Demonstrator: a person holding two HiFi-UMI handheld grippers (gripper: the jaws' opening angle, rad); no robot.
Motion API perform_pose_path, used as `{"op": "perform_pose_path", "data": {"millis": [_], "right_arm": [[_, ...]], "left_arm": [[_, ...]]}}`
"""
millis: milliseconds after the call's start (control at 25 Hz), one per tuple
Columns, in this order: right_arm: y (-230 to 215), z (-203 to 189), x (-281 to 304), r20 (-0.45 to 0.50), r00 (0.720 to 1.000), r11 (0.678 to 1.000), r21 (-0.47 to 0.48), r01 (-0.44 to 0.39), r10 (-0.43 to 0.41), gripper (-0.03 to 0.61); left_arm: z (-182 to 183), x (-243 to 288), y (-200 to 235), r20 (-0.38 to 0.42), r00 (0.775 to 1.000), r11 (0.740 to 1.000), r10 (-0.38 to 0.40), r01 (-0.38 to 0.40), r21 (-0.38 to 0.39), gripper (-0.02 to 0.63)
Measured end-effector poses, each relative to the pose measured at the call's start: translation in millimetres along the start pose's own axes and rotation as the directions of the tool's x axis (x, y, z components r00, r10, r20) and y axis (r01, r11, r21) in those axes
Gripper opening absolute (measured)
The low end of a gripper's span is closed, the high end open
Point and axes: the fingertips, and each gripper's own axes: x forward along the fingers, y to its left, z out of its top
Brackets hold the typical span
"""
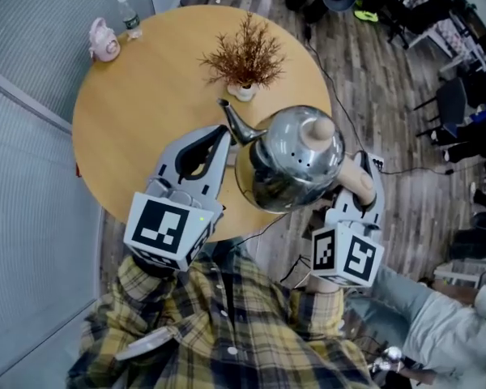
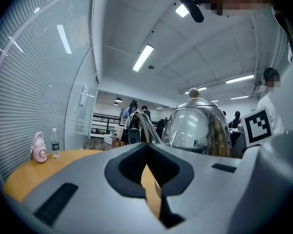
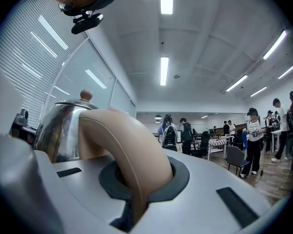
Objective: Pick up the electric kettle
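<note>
Beige and curved, the handle (image 3: 129,152) of the electric kettle (image 1: 296,159) sits clenched between the jaws of the right gripper (image 1: 363,186), which close on it from both sides in the right gripper view. The kettle's polished steel body, with a beige knob (image 1: 318,130) on its lid, fills the centre of the head view, over the lower right edge of the round wooden bench (image 1: 138,120). Its spout (image 1: 231,118) points toward the upper left of the frame.

Just beside the spout lies the tip of the left gripper (image 1: 219,136). Its jaws are pressed together at the tips with nothing between them; whether they touch the spout cannot be told.

Farther up the bench stands a dried plant (image 1: 245,55) in a small white pot. At the bench's upper left rim a pink container (image 1: 104,40) and a clear water bottle (image 1: 129,14) stand near each other. A black cable (image 1: 340,96) trails over the wood-plank floor at right. The person's yellow plaid shirt (image 1: 227,335) fills the bottom of the frame.
</note>
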Motion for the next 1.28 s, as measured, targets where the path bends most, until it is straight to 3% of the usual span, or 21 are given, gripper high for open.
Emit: {"op": "perform_pose_path", "data": {"millis": [800,1040,1280], "right_arm": [[-8.7,-10.5,3.1,-0.015,1.000,1.000,-0.001,0.001,-0.001,0.031],[-2.3,-16.7,7.6,-0.020,1.000,1.000,0.000,-0.012,0.012,0.031],[-11.4,-3.0,5.6,-0.005,1.000,1.000,0.000,-0.013,0.013,0.031]], "left_arm": [[-14.6,14.4,0.4,0.009,0.999,0.999,-0.035,0.035,-0.038,0.002],[-22.6,11.8,13.8,0.017,1.000,1.000,-0.011,0.011,0.004,0.002],[-2.9,13.1,10.2,0.036,0.999,0.999,-0.037,0.036,0.026,0.002]]}}
